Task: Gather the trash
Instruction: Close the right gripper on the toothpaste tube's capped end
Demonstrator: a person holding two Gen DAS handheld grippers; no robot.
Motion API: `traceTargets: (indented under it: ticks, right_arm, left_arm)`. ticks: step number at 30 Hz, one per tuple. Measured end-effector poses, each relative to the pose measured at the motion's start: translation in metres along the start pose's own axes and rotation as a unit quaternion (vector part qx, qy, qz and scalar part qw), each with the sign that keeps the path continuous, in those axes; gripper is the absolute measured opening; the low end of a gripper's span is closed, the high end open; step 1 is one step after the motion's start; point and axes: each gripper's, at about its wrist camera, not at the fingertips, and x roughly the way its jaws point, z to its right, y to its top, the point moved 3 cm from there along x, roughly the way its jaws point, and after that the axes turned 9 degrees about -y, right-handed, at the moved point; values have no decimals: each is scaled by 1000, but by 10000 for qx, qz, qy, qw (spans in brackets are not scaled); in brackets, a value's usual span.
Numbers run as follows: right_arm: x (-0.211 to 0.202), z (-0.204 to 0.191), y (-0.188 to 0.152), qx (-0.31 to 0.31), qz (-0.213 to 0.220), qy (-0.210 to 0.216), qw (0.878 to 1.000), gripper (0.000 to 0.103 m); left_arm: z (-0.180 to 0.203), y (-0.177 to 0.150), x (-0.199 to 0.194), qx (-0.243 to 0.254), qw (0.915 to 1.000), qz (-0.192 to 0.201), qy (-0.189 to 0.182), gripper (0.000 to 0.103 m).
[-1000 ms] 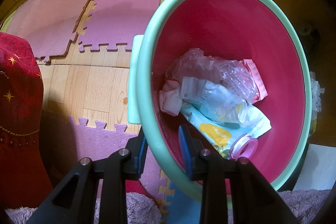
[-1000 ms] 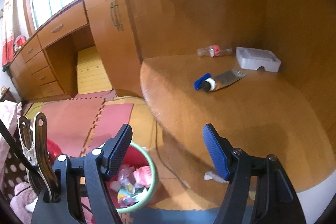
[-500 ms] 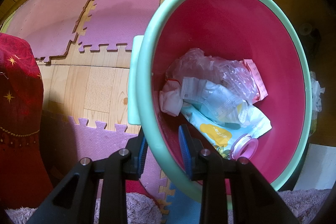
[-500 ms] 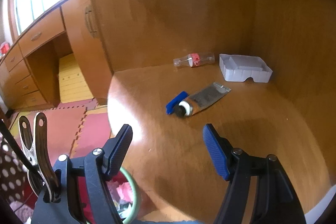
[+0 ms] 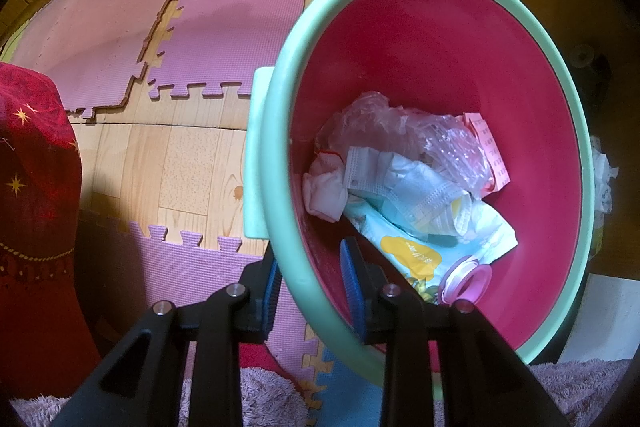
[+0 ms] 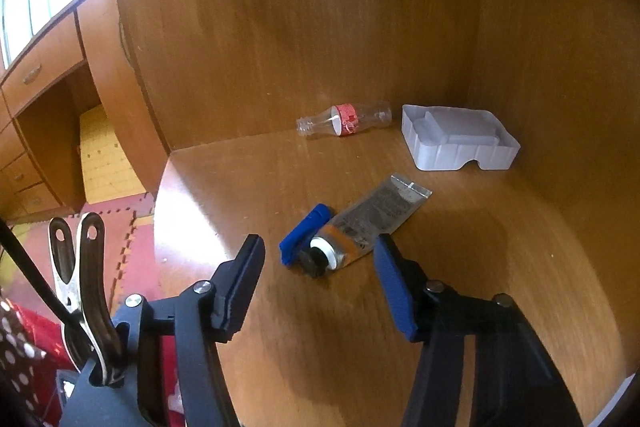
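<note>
The left gripper [image 5: 312, 281] clamps the trash bin [image 5: 280, 131] rim. The right gripper [image 6: 318, 285], jaws closing on nothing yet, should advance to straddle the squeezed tube [image 6: 376, 217] just ahead, beside its blue cap [image 6: 304, 235].

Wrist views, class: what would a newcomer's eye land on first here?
The pink bin with the mint rim, tilted and holding wrappers, fills the left view, its rim clamped by the left hand-held gripper. On the wooden tabletop lies a squeezed tube, just ahead of the closing right hand-held gripper.
</note>
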Motion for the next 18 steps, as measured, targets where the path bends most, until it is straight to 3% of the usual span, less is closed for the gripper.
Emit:
traceTargets:
  ticks: [6, 18]
  right_arm:
    - [12, 1, 2, 24, -177, -175, 9997, 52]
    - [21, 13, -7, 214, -402, -160, 9988, 26]
  left_arm:
    - [1, 1, 1, -9, 10000, -5, -9, 30]
    - [1, 1, 1, -9, 10000, -7, -10, 30]
